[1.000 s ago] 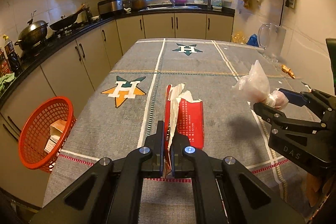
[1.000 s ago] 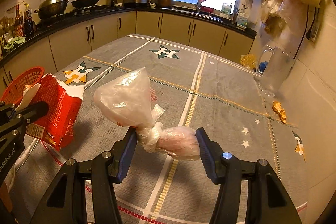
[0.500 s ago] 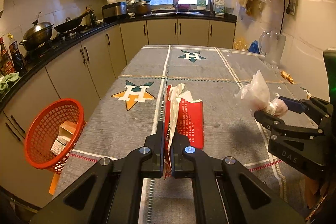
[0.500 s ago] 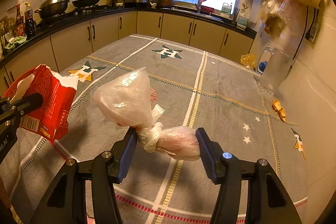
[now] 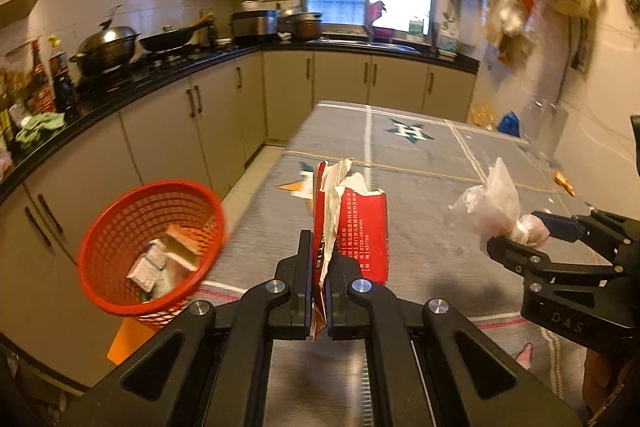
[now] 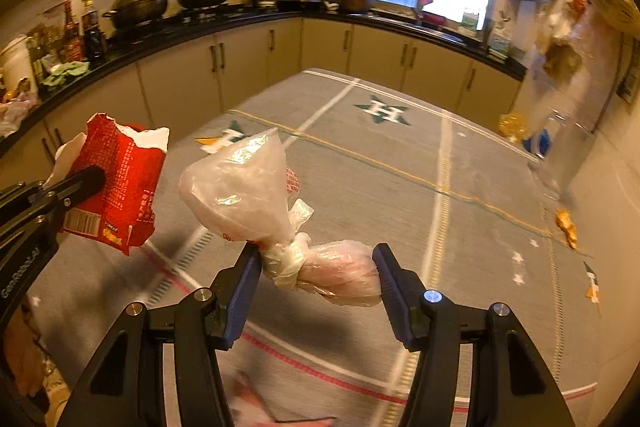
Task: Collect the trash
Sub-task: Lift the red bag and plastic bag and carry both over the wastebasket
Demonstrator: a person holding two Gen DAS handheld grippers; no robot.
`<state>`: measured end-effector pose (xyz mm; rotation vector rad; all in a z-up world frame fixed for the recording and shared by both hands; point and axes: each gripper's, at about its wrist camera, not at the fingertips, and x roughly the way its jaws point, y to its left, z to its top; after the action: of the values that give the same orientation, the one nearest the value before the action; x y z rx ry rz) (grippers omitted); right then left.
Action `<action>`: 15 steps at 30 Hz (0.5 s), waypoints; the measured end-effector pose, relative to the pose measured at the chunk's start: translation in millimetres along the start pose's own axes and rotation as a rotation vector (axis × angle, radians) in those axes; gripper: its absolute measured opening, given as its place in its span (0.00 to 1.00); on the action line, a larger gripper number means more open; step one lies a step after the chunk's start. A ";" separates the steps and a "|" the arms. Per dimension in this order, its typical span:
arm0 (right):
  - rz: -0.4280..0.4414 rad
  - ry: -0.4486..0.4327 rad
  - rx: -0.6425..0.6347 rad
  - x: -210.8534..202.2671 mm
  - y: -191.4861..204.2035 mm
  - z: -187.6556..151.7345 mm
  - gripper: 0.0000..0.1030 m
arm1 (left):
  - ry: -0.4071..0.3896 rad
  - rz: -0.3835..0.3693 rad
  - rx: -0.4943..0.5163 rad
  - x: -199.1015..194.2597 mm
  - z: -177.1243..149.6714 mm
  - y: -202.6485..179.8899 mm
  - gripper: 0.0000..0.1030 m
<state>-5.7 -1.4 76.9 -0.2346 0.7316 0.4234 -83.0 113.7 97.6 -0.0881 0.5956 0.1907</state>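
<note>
My left gripper (image 5: 318, 259) is shut on a torn red paper packet (image 5: 356, 227) and holds it in the air near the table's left edge. The packet also shows at the left of the right wrist view (image 6: 116, 183). My right gripper (image 6: 316, 267) is shut on a knotted clear plastic bag (image 6: 248, 191), held above the table; the bag also shows in the left wrist view (image 5: 492, 207). An orange mesh basket (image 5: 120, 247) with some boxes inside stands below the table's left side, to the left of the packet.
The grey star-patterned tablecloth (image 6: 400, 163) covers the table. A clear jug (image 6: 560, 147) and small orange scraps (image 6: 566, 223) lie along its right side by the wall. Kitchen counters (image 5: 160, 79) with pots run along the left and far sides.
Both grippers have risen and swung left with their loads. The orange basket now sits much nearer and more central in the left wrist view.
</note>
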 end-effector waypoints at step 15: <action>0.201 0.054 -0.055 30.2 90.0 44.4 0.60 | -0.010 0.137 -0.188 -4.5 -11.4 120.1 0.04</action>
<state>0.2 103.1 82.8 -0.2255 0.8008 0.6304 -117.3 229.0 87.5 -0.2288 0.5732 0.3797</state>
